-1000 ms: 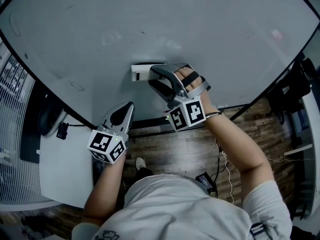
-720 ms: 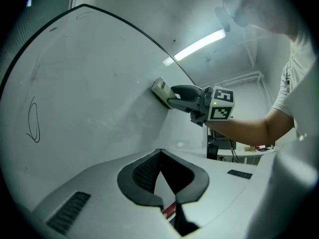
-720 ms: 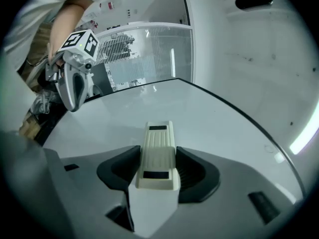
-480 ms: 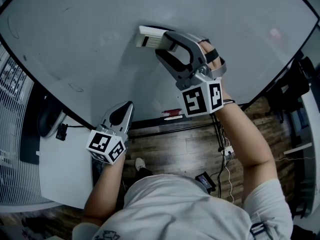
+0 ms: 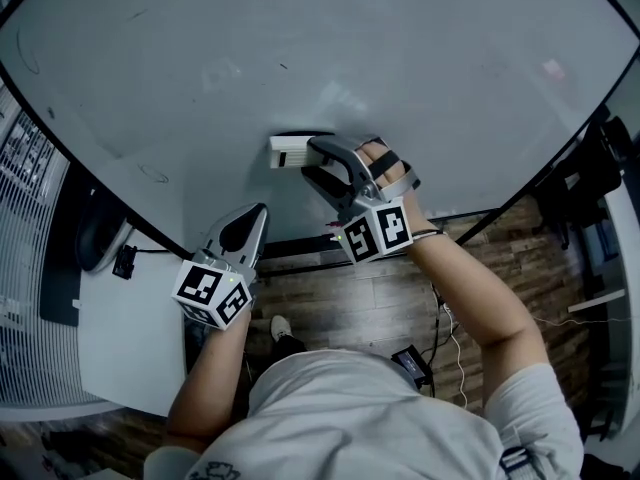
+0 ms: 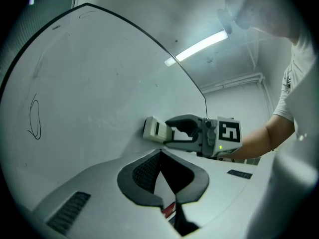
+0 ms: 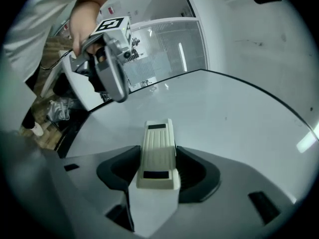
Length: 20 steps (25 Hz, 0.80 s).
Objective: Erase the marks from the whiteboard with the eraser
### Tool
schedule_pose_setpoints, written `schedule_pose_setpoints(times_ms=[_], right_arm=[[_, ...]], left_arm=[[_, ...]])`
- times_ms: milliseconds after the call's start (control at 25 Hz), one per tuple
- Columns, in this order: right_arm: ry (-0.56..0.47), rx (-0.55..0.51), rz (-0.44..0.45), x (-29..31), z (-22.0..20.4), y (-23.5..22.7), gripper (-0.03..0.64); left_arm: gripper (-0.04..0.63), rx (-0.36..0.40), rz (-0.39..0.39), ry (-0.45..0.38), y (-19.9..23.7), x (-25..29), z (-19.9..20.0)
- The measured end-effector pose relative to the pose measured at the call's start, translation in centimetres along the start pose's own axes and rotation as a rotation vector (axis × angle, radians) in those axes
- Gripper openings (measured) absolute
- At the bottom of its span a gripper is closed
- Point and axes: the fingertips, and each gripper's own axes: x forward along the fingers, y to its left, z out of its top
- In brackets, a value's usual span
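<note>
Eraser [image 7: 158, 153] clamped in right gripper [image 5: 312, 155], jaws closed on its two long sides, long axis in line with the jaws and pointing left along the whiteboard [image 5: 420, 58]. Sits low and about mid-width on the board, just above the bottom rail [image 5: 310, 242]; from the left gripper view apparently flat against the surface, contact not certain. Left gripper [image 5: 258, 214] lower and further left, beside that rail, jaws together on nothing, apart from the eraser and idle. Marks left to clear all up or left of the eraser: small dark fleck [image 5: 284, 66] almost straight above, faint oval [image 5: 153, 173] off to the left at roughly the same height, thin loop [image 5: 28, 50] far away at the upper left. Nothing legible to the right. Fleck nearer and square to the long axis, so likely covered by an upward stroke with the broad side leading. Oval along the axis, so likely caught only in a narrow band by a straight leftward push; probably better crossed with up-and-down passes. Right hand plainly the working one.
</note>
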Motion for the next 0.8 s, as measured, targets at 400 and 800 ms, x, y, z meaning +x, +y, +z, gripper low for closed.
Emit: schedule_pose_setpoints(times_ms=[400,800], right_arm=[[0.095,-0.075,0.213,0.9,-4.4,11.3,0.232],[0.045,-0.117,0.158,0.9,-1.7,5.2,0.232]], left_arm=[[0.008,-0.019,-0.007,0.017,-0.2,0.2,-0.6],[0.008,-0.016,-0.013,0.016,-0.3,0.7,-0.4]])
